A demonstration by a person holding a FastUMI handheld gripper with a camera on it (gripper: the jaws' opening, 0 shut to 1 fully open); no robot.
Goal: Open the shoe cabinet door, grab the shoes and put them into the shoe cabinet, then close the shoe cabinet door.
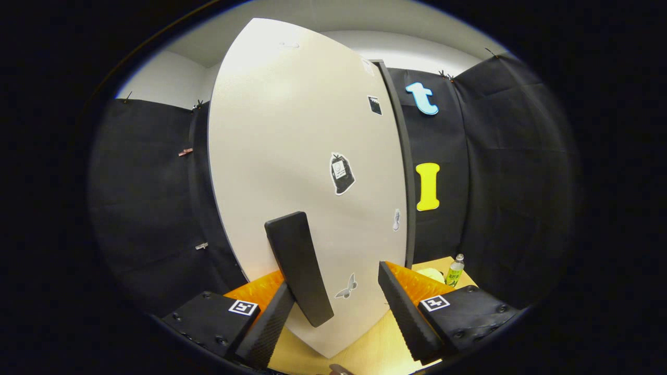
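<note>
Shoe cabinet door (292,156) stands right ahead of the tongs (338,317), a flat white panel carrying stickers. Its black handle (298,265) sits just ahead of the left finger. Tongs apart, clamped on nothing. Door looks stiff, smooth, light enough to swing; best taken by the handle. Beyond the door, to its right, a bottle (455,270) stands on the bench (365,349).

The gripper view rides on the gripper (336,312) and faces forward along its spread fingers, very close to the shoe cabinet door (292,156). The door's black handle (298,265) rises at 12 o'clock just ahead of the left finger. A wooden tabletop (365,349) lies below.
</note>
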